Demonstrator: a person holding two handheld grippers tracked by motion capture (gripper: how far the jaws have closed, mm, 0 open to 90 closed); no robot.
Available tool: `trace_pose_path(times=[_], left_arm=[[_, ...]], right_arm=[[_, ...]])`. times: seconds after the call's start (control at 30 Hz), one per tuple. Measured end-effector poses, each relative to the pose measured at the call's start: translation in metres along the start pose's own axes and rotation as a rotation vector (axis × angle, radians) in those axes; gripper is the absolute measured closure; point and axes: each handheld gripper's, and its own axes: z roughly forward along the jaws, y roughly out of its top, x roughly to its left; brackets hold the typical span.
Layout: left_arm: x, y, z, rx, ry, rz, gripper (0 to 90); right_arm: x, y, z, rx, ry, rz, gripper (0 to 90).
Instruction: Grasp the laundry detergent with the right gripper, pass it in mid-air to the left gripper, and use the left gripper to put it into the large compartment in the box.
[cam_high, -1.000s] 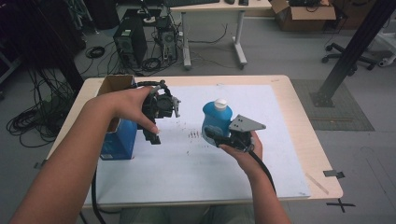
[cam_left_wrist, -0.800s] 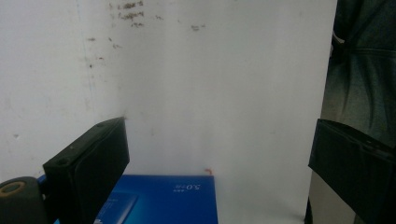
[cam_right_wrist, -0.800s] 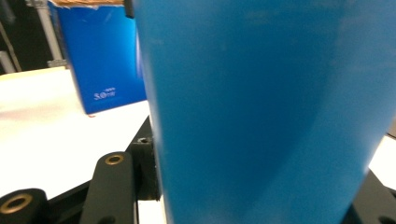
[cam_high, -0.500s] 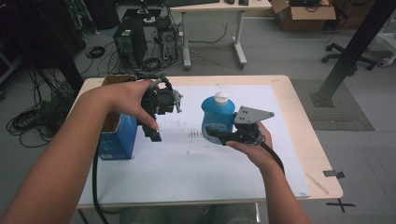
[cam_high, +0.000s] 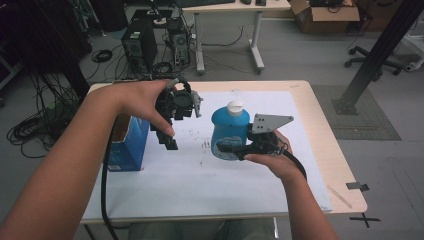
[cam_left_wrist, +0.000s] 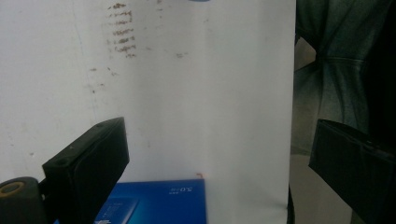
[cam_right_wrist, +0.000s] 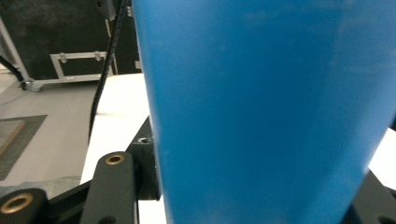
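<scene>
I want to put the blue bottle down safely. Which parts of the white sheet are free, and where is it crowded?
The near half of the white sheet, toward the person, is bare. So is its right side, out to the table edge. The left is crowded: the blue box stands there, with the left hand-held gripper open above. The right hand-held gripper holds the blue bottle.

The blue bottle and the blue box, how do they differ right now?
The blue bottle is rounded with a white cap; the blue box is rectangular with an open top. The bottle is held upright by the right gripper, while the box stands by itself at the left side of the table. The left gripper hangs open beside the box. Both are blue.
</scene>
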Motion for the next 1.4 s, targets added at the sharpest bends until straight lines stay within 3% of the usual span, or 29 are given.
trace_pose_path(times=[0.27, 0.57, 1.4], left_arm=[[0.000, 0.007, -0.003, 0.006, -0.001, 0.006, 5.0], [-0.001, 0.014, -0.005, 0.016, -0.005, 0.011, 4.9], [-0.003, 0.029, -0.004, 0.027, 0.005, 0.029, 5.0]], right_arm=[[0.006, -0.006, 0.010, 0.008, 0.059, -0.013, 44.8], [0.008, -0.012, 0.022, 0.009, 0.094, -0.015, 44.9], [0.010, -0.022, 0.056, 0.008, 0.093, -0.030, 44.7]])
